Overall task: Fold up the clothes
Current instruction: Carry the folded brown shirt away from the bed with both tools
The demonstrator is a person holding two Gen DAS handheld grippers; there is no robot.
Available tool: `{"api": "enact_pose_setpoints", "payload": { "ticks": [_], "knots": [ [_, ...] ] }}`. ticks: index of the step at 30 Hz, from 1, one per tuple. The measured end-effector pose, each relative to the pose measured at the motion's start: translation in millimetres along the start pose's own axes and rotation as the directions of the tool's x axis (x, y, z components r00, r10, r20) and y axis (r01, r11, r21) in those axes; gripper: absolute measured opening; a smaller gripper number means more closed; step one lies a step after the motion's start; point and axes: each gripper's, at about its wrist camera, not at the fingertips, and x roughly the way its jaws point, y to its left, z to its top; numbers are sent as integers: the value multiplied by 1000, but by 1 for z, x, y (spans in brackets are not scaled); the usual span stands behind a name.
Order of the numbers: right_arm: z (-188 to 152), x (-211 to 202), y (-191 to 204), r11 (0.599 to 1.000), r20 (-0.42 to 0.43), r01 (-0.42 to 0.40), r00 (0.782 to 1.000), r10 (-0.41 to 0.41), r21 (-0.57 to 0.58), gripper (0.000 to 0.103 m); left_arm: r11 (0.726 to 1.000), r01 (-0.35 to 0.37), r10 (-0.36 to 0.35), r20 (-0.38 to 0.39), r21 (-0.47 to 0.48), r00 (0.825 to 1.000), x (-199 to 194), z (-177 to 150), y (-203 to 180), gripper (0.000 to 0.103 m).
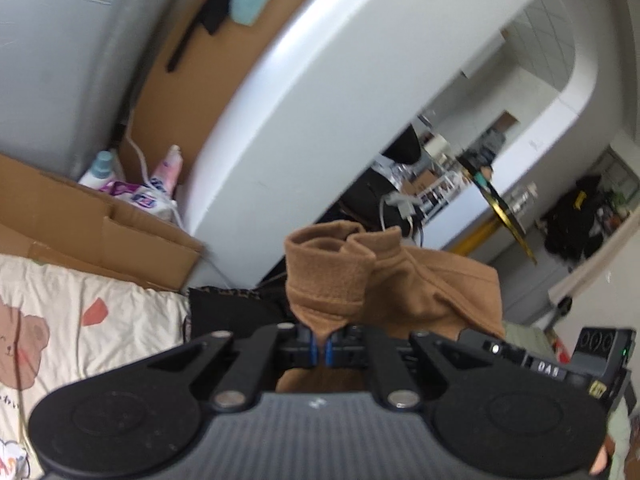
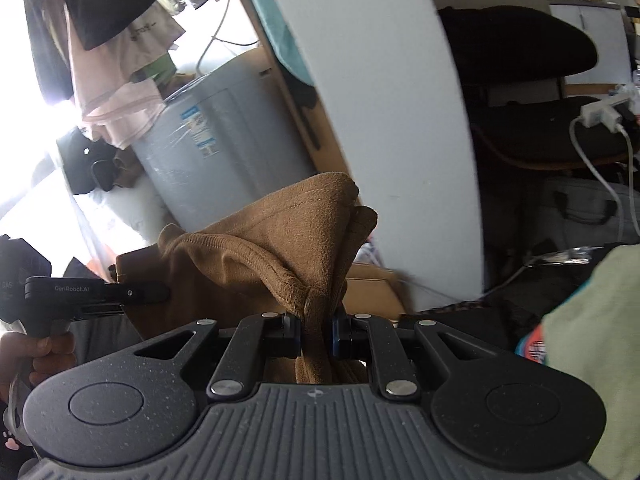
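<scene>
Soft matt brown fleece garment (image 1: 396, 280); matt black plastic gripper (image 1: 320, 350); cardboard box (image 1: 100, 232).

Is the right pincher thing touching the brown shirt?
Touching. In the right wrist view, the right gripper has both pads pinched shut on a bunched fold of the brown garment.

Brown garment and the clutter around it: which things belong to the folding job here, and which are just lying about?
In the job:
brown garment
left gripper, shut on it
right gripper, shut on it

Lying about:
cardboard box
bottles
grey appliance
bear-print sheet
power strip
</scene>
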Motion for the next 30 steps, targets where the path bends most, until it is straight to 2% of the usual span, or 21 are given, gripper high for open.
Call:
{"api": "enact_pose_setpoints", "payload": {
  "ticks": [7, 13, 21, 30],
  "knots": [
    [-4, -8, -30, 999, -1, 53, 999, -53, 13, 12, 999, 35, -34, -44, 30, 998, 33, -2, -16, 4],
    [-15, 5, -57, 996, -11, 89, 996, -89, 10, 13, 988, 71, -57, -100, 138, 993, 62, -10, -28, 4],
    [-32, 29, -89, 992, 4, 123, 992, -123, 23, 13, 982, 118, -93, -168, 145, 981, 115, -11, -14, 4],
    [-64, 68, -125, 973, 12, 219, 975, -220, 72, 13, 969, 172, -128, -237, 176, 963, 167, -22, 6, 4]
  ]
}}
